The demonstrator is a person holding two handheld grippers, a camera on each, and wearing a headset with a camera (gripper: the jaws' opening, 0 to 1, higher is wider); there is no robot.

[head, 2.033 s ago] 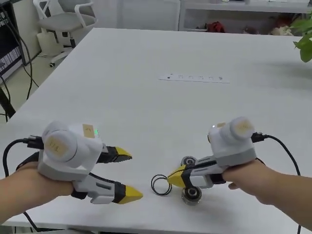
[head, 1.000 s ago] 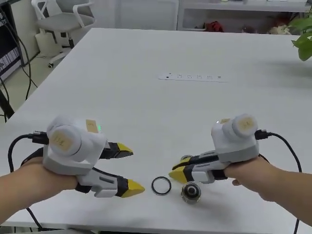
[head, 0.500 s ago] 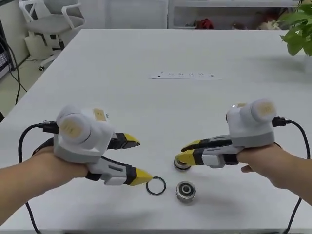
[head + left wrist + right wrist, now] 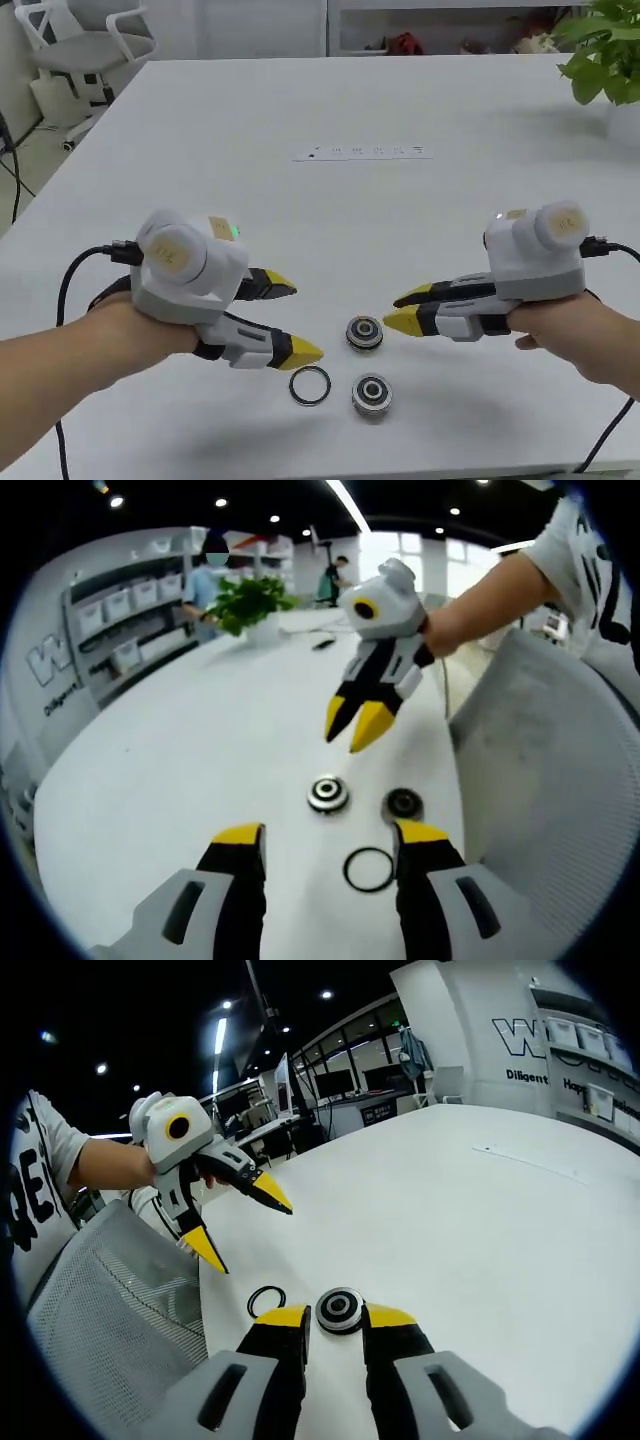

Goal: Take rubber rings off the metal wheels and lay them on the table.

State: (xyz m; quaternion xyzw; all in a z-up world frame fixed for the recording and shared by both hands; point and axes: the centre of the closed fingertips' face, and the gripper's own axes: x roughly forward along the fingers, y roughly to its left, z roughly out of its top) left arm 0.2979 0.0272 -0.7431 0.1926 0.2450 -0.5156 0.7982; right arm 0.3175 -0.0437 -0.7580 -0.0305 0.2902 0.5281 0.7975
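- Right claw (image 4: 395,308), jaws slightly parted on nothing, points at a wheel (image 4: 364,333) just ahead of its tips; left claw (image 4: 295,318) gapes wide, likewise empty.
- One ring (image 4: 293,386) lies flat on the table (image 4: 300,220) just ahead of the left claw, near its lower tip; a second wheel (image 4: 372,394) sits beside it.
- We judge the next ring best removed by pinning its wheel with one claw and peeling the band over the rim with the other's tip.
- Ring: thin, black, round. Wheels: small, silvery, dark-centred; whether either bears a ring we cannot tell.
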